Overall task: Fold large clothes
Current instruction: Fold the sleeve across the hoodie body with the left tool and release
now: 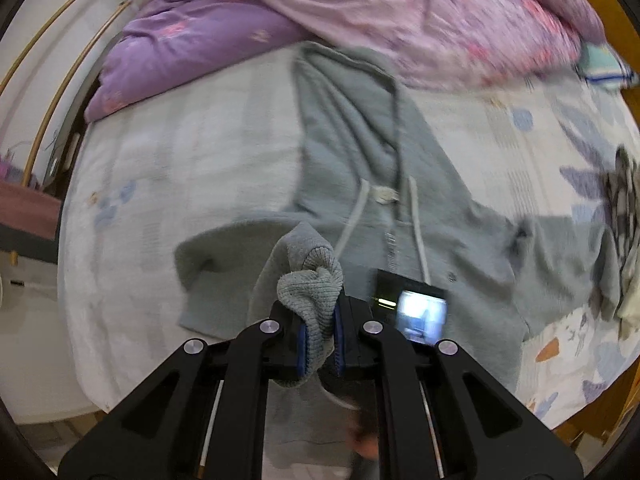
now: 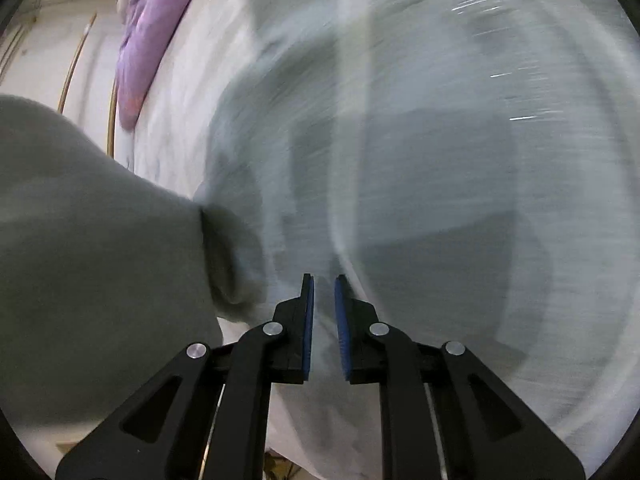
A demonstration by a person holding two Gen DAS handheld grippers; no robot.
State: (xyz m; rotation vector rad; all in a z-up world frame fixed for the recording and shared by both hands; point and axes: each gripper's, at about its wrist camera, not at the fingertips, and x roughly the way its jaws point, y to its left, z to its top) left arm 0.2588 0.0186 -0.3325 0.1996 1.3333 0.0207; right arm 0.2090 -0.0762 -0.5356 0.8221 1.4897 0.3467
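Observation:
A grey hooded zip jacket (image 1: 360,168) lies spread on the bed, hood toward the far side, drawstrings and zip showing. My left gripper (image 1: 320,316) is shut on the ribbed cuff of its sleeve (image 1: 312,280), lifted above the jacket's body. In the right wrist view, which is heavily blurred, my right gripper (image 2: 324,292) is slightly open with nothing between its blue pads, close above the grey jacket (image 2: 400,184). A fold of grey fabric (image 2: 88,248) fills that view's left side.
A purple quilt (image 1: 192,44) and a pink quilt (image 1: 420,12) are heaped along the bed's far side. A dark patterned garment (image 1: 620,208) lies at the right edge. A small lit screen (image 1: 420,308) shows just past my left gripper. The pale bedsheet (image 1: 180,168) surrounds the jacket.

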